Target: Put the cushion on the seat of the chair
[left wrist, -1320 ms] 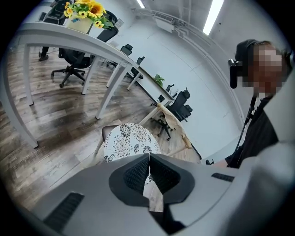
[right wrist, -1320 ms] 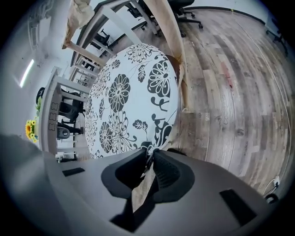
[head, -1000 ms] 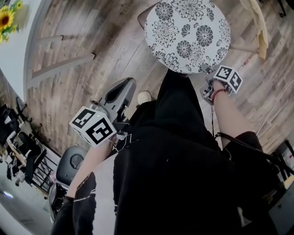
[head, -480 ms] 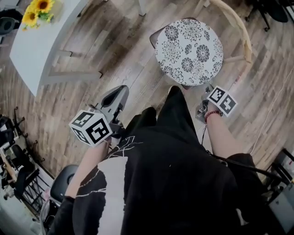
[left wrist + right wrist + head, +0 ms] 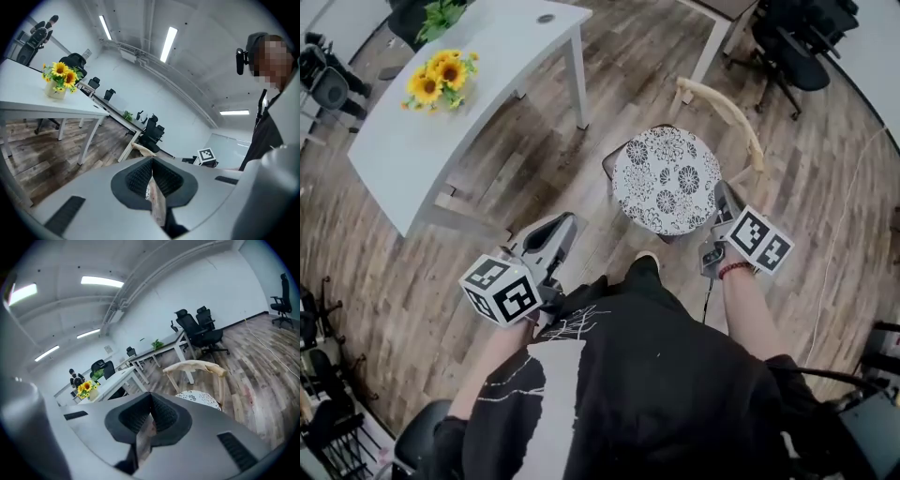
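The round white cushion (image 5: 667, 178) with black flower print lies flat on the seat of the wooden chair (image 5: 731, 108), whose curved backrest stands behind it. My right gripper (image 5: 719, 190) hangs in the air at the cushion's near right edge. Its jaws have just closed and hold nothing. In the right gripper view the right gripper (image 5: 151, 401) points over the cushion (image 5: 199, 398) and the chair (image 5: 194, 366). My left gripper (image 5: 565, 223) floats to the left of the chair, clear of it. In the left gripper view the left gripper (image 5: 151, 161) has its jaws together and empty.
A white table (image 5: 441, 141) with a pot of sunflowers (image 5: 441, 73) stands to the left on the wood floor. Black office chairs (image 5: 787, 37) sit at a second table behind. A thin cable (image 5: 839, 244) runs across the floor at the right.
Both grippers have risen, and the right one has drawn back from the cushion's edge. The head view has lifted and now takes in the whole chair and table. The cushion stays on the seat.
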A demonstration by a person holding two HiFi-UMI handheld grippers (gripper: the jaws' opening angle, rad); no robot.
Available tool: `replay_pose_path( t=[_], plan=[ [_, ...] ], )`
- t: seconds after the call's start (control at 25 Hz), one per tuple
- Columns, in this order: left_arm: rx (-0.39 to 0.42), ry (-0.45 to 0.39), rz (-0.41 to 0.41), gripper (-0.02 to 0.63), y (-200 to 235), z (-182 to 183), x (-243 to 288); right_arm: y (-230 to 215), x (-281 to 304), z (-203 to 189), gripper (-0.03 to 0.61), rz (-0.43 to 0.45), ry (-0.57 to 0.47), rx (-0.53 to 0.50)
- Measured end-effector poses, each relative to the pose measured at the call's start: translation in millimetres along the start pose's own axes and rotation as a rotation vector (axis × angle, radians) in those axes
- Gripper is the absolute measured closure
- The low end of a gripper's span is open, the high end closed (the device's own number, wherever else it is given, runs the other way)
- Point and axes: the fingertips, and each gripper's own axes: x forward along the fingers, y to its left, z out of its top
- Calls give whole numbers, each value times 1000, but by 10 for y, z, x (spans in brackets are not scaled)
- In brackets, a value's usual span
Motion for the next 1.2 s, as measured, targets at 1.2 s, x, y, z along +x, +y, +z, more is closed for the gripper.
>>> replay_pose_path(
  t=[1.2],
  plan=[
    [49, 66, -80, 598, -613, -685, -670, 647, -1243, -753, 563, 74, 39, -317]
  ],
)
